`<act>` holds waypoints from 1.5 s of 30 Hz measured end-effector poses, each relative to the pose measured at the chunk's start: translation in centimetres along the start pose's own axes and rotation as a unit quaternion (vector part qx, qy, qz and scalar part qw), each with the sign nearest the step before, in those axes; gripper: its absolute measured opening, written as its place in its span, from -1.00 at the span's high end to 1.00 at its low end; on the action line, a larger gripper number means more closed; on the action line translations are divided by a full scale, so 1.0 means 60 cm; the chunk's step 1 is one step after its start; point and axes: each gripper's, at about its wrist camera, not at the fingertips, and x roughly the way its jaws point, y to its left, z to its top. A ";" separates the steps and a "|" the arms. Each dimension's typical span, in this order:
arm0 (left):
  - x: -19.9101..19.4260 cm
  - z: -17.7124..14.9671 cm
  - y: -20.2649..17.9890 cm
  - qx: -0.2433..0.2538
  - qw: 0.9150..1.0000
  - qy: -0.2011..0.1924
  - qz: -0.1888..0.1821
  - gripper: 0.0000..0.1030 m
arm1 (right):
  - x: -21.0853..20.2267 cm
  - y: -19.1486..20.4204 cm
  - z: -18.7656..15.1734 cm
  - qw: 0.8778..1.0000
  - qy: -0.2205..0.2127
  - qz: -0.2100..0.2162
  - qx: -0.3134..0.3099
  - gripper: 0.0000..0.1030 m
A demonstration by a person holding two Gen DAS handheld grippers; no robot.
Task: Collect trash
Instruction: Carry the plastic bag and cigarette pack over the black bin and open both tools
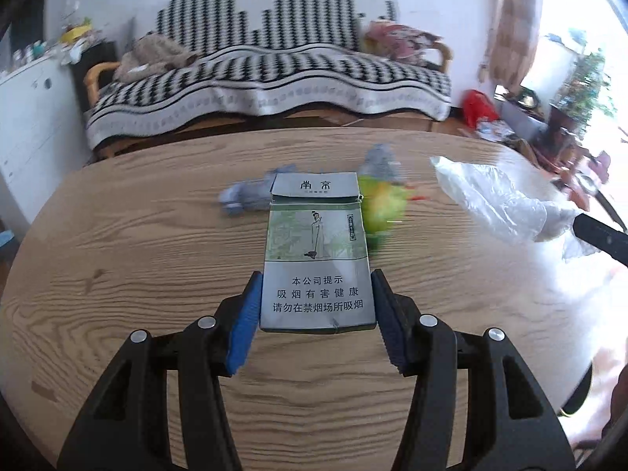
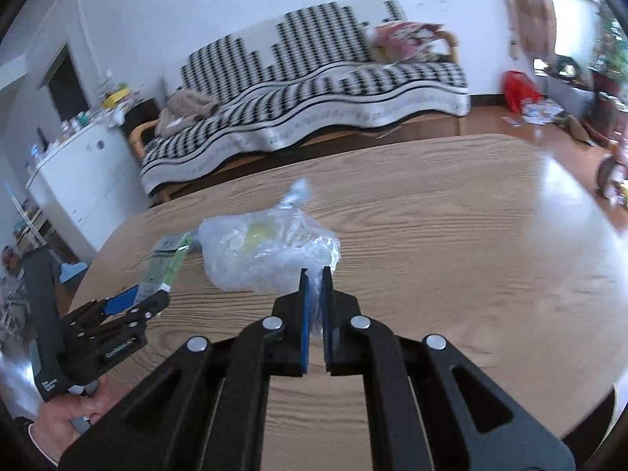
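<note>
Both views are fisheye cameras riding just behind their own gripper fingers, angled down across the wooden table (image 1: pixel 117 235) toward the patterned sofa (image 1: pixel 274 70) at the far wall. The left wrist view sits close over the cigarette pack (image 1: pixel 316 259), which fills its centre. The right wrist view looks from further right, close behind the clear plastic bag (image 2: pixel 267 251). The 2 views share table, sofa, pack and bag.
</note>
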 end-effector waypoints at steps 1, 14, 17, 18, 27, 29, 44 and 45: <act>-0.002 -0.002 -0.020 0.007 1.000 -0.002 -0.007 -0.04 | -0.013 -0.019 -0.002 1.000 -0.003 -0.008 0.004 0.89; -0.041 -0.055 -0.358 0.111 0.983 -0.010 -0.149 -0.04 | -0.250 -0.351 -0.095 0.982 -0.046 -0.148 0.109 0.89; -0.048 -0.083 -0.449 0.134 0.973 0.000 -0.187 -0.04 | -0.307 -0.426 -0.131 0.971 -0.053 -0.181 0.147 0.89; -0.050 -0.098 -0.485 0.146 0.968 0.008 -0.203 -0.04 | -0.324 -0.449 -0.142 0.967 -0.054 -0.193 0.158 0.89; -0.032 -0.221 -0.719 0.187 0.930 0.097 -0.302 -0.04 | -0.385 -0.621 -0.238 0.932 -0.010 -0.273 0.238 0.89; -0.024 -0.246 -0.752 0.202 0.925 0.111 -0.304 -0.04 | -0.386 -0.650 -0.254 0.925 0.007 -0.283 0.254 0.89; 0.029 -0.309 -0.833 0.232 0.907 0.169 -0.308 -0.04 | -0.349 -0.713 -0.305 0.902 0.097 -0.292 0.304 0.89; 0.031 -0.308 -0.837 0.233 0.907 0.170 -0.308 -0.04 | -0.351 -0.715 -0.305 0.901 0.098 -0.293 0.305 0.88</act>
